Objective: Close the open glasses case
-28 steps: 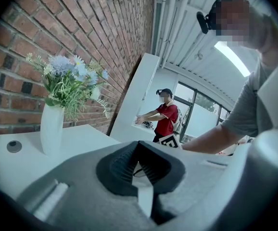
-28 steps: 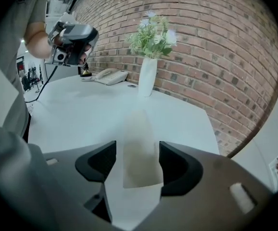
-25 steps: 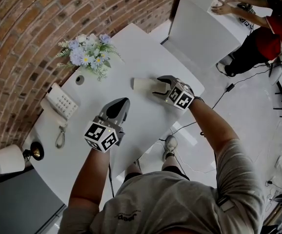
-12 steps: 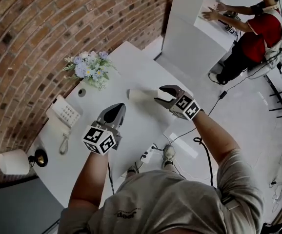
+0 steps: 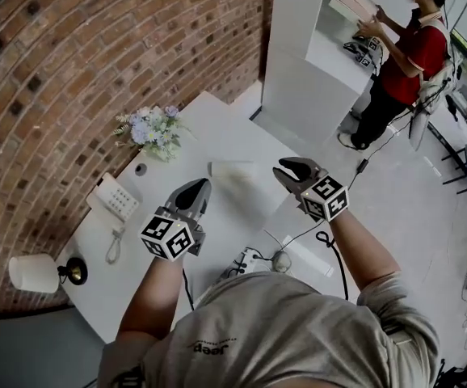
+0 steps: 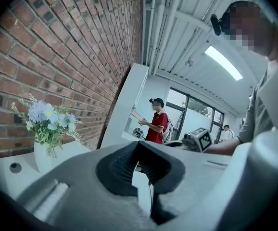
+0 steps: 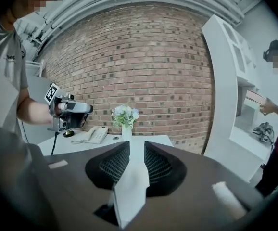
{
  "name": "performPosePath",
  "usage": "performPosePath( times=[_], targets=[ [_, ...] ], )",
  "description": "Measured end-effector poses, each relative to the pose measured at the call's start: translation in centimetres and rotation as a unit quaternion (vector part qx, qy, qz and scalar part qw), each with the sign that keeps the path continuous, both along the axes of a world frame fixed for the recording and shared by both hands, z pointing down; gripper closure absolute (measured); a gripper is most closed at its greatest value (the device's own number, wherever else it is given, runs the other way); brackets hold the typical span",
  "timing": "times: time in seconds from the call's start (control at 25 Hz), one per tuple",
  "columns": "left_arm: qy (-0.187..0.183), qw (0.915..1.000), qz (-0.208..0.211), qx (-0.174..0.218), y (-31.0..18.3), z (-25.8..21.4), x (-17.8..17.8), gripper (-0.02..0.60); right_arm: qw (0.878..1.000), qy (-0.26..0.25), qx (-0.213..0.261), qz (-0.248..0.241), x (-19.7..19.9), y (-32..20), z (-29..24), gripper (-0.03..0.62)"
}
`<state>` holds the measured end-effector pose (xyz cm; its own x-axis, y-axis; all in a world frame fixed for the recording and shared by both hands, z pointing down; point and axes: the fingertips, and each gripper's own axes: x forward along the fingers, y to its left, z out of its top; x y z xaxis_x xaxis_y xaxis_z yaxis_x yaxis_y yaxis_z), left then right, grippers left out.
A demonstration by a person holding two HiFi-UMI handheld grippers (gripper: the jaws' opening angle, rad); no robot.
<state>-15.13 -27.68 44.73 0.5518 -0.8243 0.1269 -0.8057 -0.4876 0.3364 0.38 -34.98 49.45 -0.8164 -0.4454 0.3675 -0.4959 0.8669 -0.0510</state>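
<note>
The right gripper [image 5: 287,170] has just been closing to a slit, empty; left gripper [image 5: 196,187] shut, empty. Mid-frame glasses case [image 5: 232,168] might pop open if unlatched.

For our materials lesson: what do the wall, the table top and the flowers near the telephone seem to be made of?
The wall is brick, rough and matt: reddish blocks with pale mortar lines. The table top is smooth, plain white with no grain, perhaps laminate or painted board; the look leaves it open. The flowers are probably artificial, fabric or plastic, judging by their stiff, even blooms.
</note>
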Motion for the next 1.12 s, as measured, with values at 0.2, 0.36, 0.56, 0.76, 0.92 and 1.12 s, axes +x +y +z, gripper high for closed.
performPosePath(
  times=[0.2, 0.36, 0.56, 0.76, 0.92, 1.12],
  targets=[
    [-0.016, 0.9998, 0.008, 0.013, 0.6, -2.3, 1.1, 0.583, 0.999, -0.021, -0.001, 0.041, 2.2, 1.6, -3.5, 0.516],
    [-0.026, 0.9994, 0.008, 0.022, 1.0, -3.9, 1.3, 0.583, 0.998, -0.04, 0.003, 0.054, 2.9, 2.5, -6.2, 0.539],
    [-0.037, 0.9987, 0.008, 0.033, 1.9, -5.6, 1.0, 0.583, 0.996, -0.066, 0.014, 0.065, 3.1, 3.5, -8.6, 0.585],
    [-0.038, 0.9985, -0.002, 0.04, 2.5, -6.8, 0.1, 0.583, 0.995, -0.068, 0.019, 0.072, 3.2, 3.6, -9.5, 0.585],
    [-0.038, 0.9982, -0.008, 0.046, 2.8, -7.4, -0.5, 0.583, 0.994, -0.077, 0.015, 0.071, 2.9, 3.6, -9.9, 0.585],
    [-0.039, 0.9979, -0.01, 0.051, 3.1, -7.9, -0.7, 0.583, 0.995, -0.076, 0.017, 0.06, 2.4, 3.6, -10.2, 0.585]
  ],
)
